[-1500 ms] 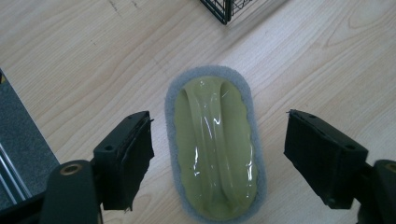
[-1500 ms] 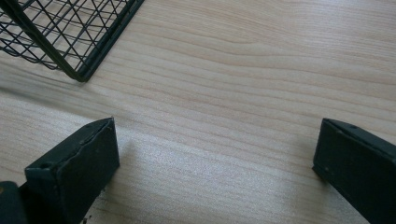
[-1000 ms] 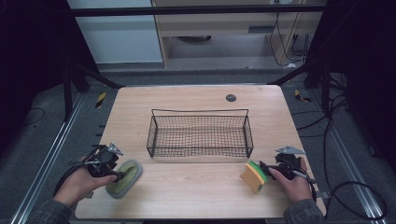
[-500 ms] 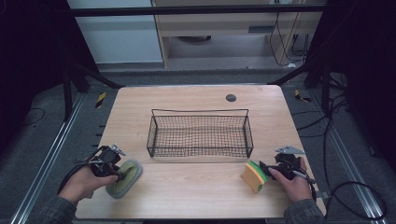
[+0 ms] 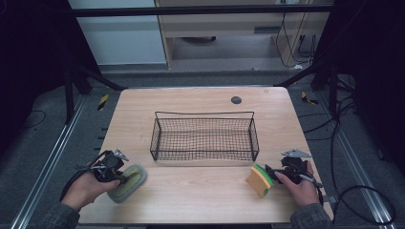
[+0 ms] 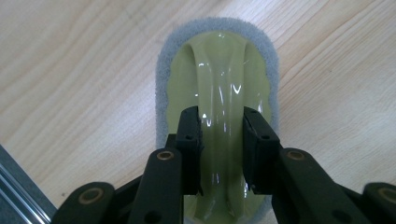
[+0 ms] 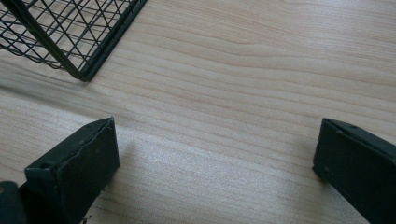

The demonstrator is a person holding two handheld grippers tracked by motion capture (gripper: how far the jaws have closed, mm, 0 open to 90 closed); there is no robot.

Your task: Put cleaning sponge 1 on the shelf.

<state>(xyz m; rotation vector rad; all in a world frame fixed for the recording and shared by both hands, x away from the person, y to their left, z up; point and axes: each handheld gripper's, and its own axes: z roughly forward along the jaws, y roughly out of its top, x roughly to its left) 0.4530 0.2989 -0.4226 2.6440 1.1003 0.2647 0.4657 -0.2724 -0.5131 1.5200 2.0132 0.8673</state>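
My left gripper [image 6: 222, 140] has just been closing and now pinches the scrubber's handle [image 6: 219, 107] near the table's [image 5: 200, 195] front-left corner, right gripper [image 7: 215, 163] spread empty, and I reckon that glossy handle could slip if I lift crooked.

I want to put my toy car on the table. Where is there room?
Bare wood lies behind the wire basket, around the small dark disc, and in front of it between the green scrubber and the yellow sponge. The front corners are crowded: the left hand-held gripper clamps the scrubber, and the right hand-held gripper sits by the sponge.
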